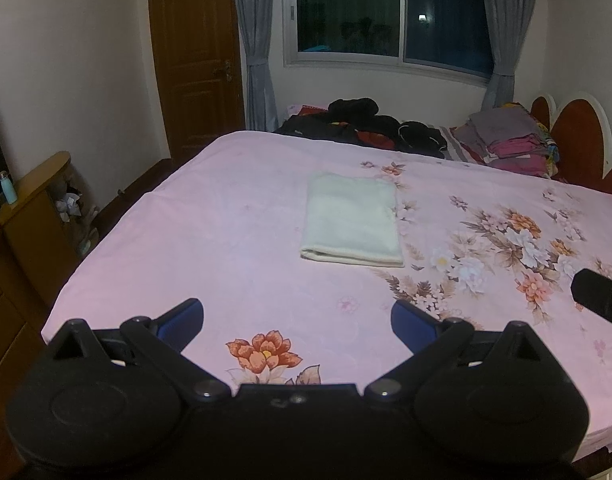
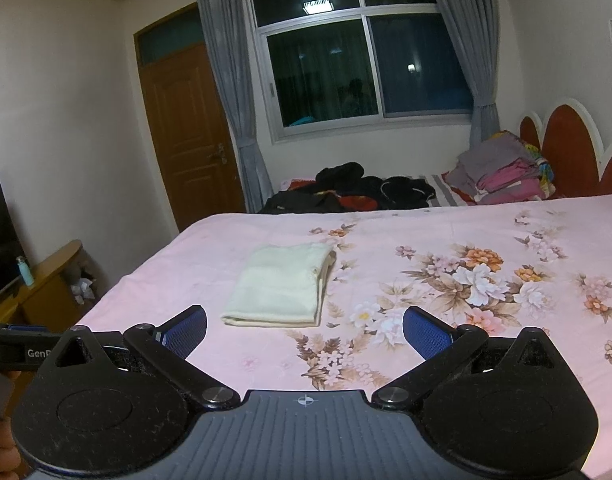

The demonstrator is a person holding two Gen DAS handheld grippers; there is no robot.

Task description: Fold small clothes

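bed runs off the right edge; right gripper cut off there

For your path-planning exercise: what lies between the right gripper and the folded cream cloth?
Only bare pink floral bedsheet separates the right gripper from the folded cream cloth, per the right wrist view.

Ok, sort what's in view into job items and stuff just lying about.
Job: folded cream cloth on the pink floral bedsheet; left gripper and right gripper, both open.
Lying about: dark clothes heap, folded pile, blue bottle.

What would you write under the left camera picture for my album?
Open left gripper hovers over a pink flowered bed, facing a neatly folded cream cloth.
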